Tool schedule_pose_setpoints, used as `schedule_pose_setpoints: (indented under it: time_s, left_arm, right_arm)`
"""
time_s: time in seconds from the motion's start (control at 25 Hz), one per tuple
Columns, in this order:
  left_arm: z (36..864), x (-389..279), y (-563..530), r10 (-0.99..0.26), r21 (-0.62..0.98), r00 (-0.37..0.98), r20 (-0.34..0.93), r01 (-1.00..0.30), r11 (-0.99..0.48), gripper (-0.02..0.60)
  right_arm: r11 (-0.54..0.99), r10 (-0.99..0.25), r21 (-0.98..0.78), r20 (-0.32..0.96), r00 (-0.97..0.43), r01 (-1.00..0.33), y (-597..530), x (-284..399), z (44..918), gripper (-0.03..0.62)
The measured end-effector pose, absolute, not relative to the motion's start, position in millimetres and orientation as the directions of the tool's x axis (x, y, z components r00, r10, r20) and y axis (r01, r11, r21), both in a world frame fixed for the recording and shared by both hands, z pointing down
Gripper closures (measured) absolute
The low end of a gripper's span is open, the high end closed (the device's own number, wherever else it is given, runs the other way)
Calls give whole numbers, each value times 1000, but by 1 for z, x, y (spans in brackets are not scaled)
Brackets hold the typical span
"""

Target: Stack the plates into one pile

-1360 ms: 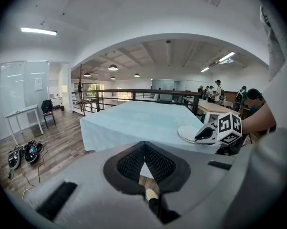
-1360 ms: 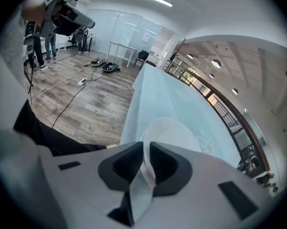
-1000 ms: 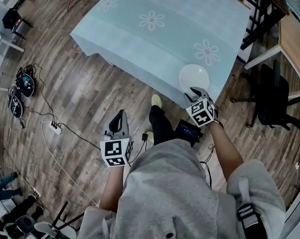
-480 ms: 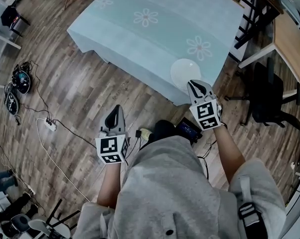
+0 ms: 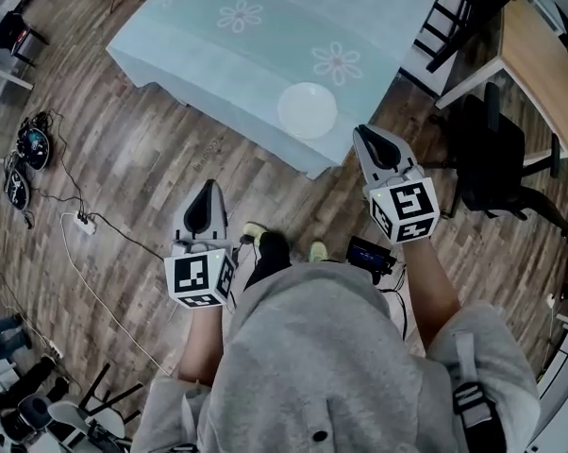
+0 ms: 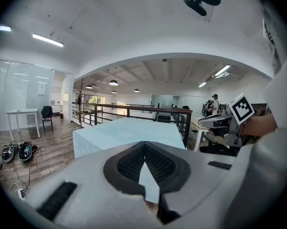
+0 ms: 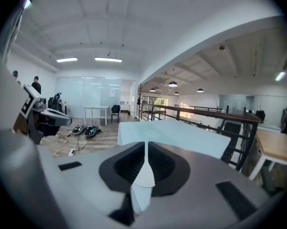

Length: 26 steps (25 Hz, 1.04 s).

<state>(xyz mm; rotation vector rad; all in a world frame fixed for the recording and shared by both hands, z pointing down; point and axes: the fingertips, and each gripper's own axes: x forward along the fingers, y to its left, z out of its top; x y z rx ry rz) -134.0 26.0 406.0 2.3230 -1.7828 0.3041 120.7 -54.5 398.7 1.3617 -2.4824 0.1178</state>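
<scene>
A white plate (image 5: 308, 109), or a pile of them seen from above, lies near the front corner of the table with the pale blue flowered cloth (image 5: 265, 36). How many plates it holds I cannot tell. My right gripper (image 5: 364, 132) hangs in the air to the right of the plate and clear of it; its jaws meet at the tips (image 7: 146, 144) with nothing between them. My left gripper (image 5: 208, 189) is over the wooden floor, well short of the table, and is also shut and empty (image 6: 144, 144). Both gripper views look across the table (image 6: 129, 130) (image 7: 177, 130).
A black office chair (image 5: 496, 159) and a wooden desk (image 5: 539, 55) stand to the right of the table. Cables with a power strip (image 5: 81, 225) and dark gear (image 5: 29, 149) lie on the floor at left. A dark railing (image 6: 134, 109) runs behind the table.
My right gripper has lifted away from the plate's edge and stands higher and further right. My left gripper has also risen. The table and plate have slid up and left in the view.
</scene>
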Motion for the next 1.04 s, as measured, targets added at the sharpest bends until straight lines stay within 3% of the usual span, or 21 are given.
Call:
schedule_pose_setpoints:
  time_s: [0.36, 1.04]
  left_arm:
    - [406, -70, 95, -927, 23, 233, 293, -971, -237, 563]
    - [394, -39, 144, -933, -14, 240, 269, -967, -253, 561]
  right_arm:
    - [472, -830, -74, 300, -471, -879, 10, 205, 417, 554]
    - [495, -833, -52, 255, -491, -867, 58, 216, 405, 554]
